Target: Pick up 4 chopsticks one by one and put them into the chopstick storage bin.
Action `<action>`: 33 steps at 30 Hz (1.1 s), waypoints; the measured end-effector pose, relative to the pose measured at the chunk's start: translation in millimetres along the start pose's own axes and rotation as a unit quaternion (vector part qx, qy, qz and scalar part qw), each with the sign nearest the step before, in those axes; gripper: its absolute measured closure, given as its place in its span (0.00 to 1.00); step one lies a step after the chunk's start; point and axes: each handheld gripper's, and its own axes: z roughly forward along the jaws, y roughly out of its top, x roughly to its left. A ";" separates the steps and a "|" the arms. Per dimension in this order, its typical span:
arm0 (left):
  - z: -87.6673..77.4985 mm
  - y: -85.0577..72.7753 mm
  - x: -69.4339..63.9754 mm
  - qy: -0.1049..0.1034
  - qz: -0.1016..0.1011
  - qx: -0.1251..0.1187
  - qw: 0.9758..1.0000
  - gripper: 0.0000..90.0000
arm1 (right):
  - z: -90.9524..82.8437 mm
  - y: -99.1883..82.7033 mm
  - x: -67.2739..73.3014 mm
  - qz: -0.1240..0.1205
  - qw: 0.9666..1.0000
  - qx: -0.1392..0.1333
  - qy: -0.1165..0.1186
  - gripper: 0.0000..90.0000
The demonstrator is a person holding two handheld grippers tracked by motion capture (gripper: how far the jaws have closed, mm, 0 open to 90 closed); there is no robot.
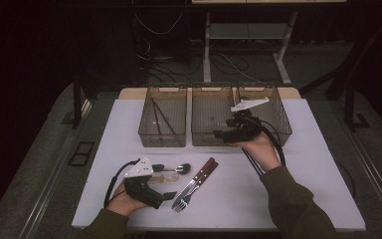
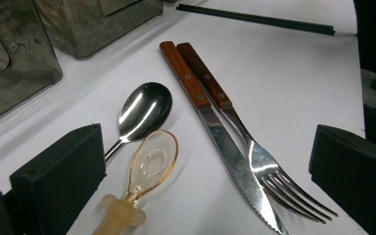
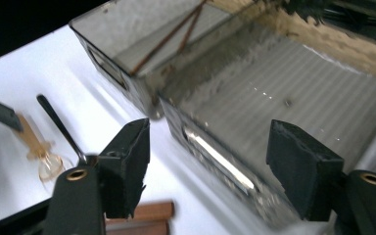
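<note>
Above the middle bin the right gripper hangs, fingers apart and empty, like the left gripper's.

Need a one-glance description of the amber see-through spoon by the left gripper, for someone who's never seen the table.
On the white table, look at the row of cutlery in front of the left gripper. The amber spoon lies closest to that gripper, touching the steel spoon, with the wooden-handled knife and fork on its other side. It alone is translucent plastic with a chunky pale handle.
</note>
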 end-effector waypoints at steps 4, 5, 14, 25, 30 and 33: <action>0.4 -0.2 -0.2 0.001 0.001 0.003 1.000 0.00 | -9.5 -19.5 -6.3 0.010 1.000 0.002 -0.005 0.41; 0.5 -0.2 -0.2 0.001 0.001 0.004 1.000 0.00 | -11.6 -24.5 -8.4 0.013 1.000 0.003 -0.006 0.42; 1.8 -0.5 0.1 0.004 0.001 0.010 1.000 0.00 | -25.8 -66.5 -29.7 0.042 0.999 0.016 -0.022 0.49; 1.9 -0.8 0.4 0.006 0.004 0.015 1.000 0.00 | -2.3 -91.3 -53.2 0.059 0.995 0.054 -0.055 0.68; 2.4 -0.8 0.4 0.005 0.004 0.016 1.000 0.00 | 10.6 -93.6 -57.2 0.054 0.994 0.065 -0.064 0.73; 2.4 -0.9 0.4 0.005 0.005 0.016 1.000 0.00 | 16.6 -94.2 -57.5 0.047 0.993 0.074 -0.074 0.76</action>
